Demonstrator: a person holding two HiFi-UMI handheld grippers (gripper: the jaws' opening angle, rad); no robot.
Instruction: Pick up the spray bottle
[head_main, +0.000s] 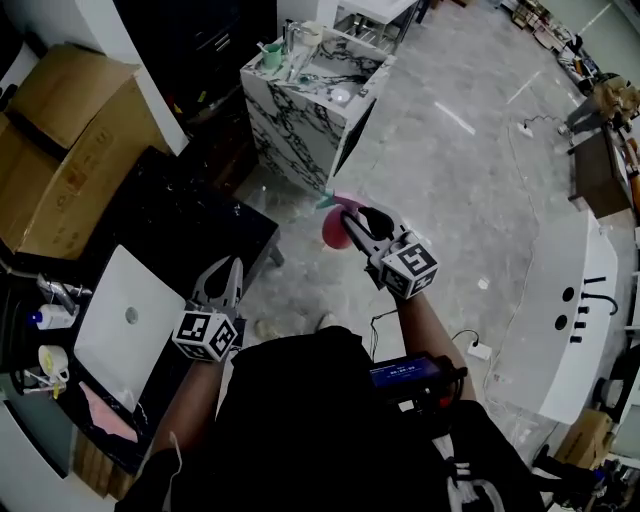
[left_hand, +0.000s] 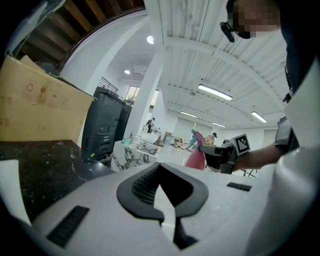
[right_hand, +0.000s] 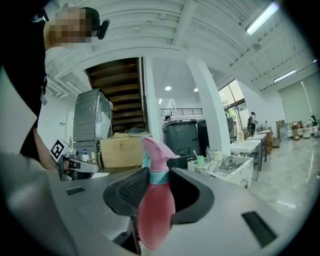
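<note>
Because the task asks only for a lift, the spray bottle (right_hand: 156, 212) is where it should be: clamped in the right gripper (head_main: 352, 222) and hanging in the air over the pale floor (head_main: 450, 190), near the middle of the head view. In the right gripper view the two jaws press on the pink body from either side, just below the teal collar (right_hand: 159, 176). That is a sensible place to hold it, since the waist there is narrower than the bulge beneath and the bottle is unlikely to slip down. It stands upright in the grip, its nozzle (right_hand: 156, 146) pointing to the right of that frame, so nothing should dribble out.

The left gripper (head_main: 228, 268), lower left in the head view, holds nothing. Its jaws are drawn together at the tips, and it hangs beside the black worktop (head_main: 180, 215), apart from the bottle. The marble counter (head_main: 300, 110) stands well apart, at the upper middle. The pickup itself looks done.
</note>
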